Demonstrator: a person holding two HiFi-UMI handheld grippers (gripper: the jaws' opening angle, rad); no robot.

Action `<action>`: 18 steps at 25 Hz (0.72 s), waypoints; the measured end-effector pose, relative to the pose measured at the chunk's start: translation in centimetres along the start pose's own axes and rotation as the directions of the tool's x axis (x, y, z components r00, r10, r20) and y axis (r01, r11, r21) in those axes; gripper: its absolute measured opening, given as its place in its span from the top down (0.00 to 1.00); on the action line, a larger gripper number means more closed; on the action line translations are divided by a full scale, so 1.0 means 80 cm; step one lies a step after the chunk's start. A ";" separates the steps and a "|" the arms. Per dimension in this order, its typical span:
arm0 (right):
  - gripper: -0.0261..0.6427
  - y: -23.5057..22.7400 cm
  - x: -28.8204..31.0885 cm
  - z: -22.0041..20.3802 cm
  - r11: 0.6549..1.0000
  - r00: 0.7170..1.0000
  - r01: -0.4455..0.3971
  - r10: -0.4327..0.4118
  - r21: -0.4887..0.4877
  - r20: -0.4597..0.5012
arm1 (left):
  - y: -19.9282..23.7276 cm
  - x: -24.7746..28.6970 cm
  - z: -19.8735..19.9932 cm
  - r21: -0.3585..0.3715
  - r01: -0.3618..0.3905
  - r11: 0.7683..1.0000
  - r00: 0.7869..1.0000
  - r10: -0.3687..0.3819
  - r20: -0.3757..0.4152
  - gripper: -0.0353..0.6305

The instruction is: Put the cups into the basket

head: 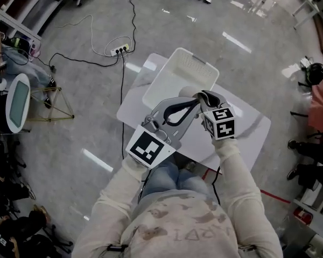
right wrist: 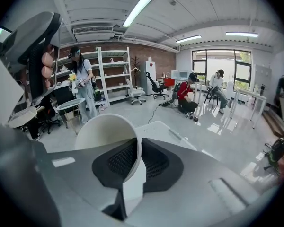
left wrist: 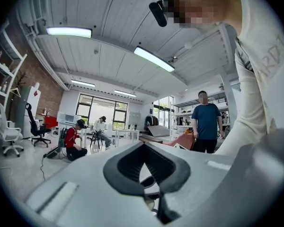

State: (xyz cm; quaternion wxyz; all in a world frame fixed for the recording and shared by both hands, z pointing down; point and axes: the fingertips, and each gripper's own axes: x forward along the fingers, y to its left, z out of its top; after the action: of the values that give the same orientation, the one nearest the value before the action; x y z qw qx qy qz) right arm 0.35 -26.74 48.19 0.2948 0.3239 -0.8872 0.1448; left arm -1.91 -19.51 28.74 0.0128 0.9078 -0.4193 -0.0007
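Note:
A white cup [right wrist: 104, 131] hangs tilted in the air, its thin wall pinched between the dark pads of my right gripper [right wrist: 136, 148]. From the head view the right gripper [head: 200, 95] holds this cup [head: 187, 92] over the near edge of the white basket [head: 167, 71], which stands on the white table [head: 247, 128]. My left gripper [head: 195, 103] is raised beside it, its tips close to the right one's. In the left gripper view the left gripper [left wrist: 142, 148] points level into the room, pads meeting at the tips with nothing between them. The basket's inside looks empty where it shows.
A power strip [head: 120, 50] with cables lies on the floor beyond the table. A round white stand [head: 19, 101] is at the far left. Shelves [right wrist: 113, 74] line the brick wall, several people sit or stand around, one person [left wrist: 206, 122] stands near desks.

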 end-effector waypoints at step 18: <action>0.88 0.063 0.197 -0.028 0.979 0.953 -0.158 0.118 -0.125 -0.281 | 0.153 -0.053 -0.026 -0.006 -0.165 0.986 0.985 0.165 -0.059 0.95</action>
State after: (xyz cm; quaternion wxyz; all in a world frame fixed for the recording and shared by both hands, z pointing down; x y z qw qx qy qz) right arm -11.76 -29.67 59.30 0.4258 0.2155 -0.8671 0.1428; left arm -13.94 -24.14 31.10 0.0297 0.8694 -0.4925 0.0244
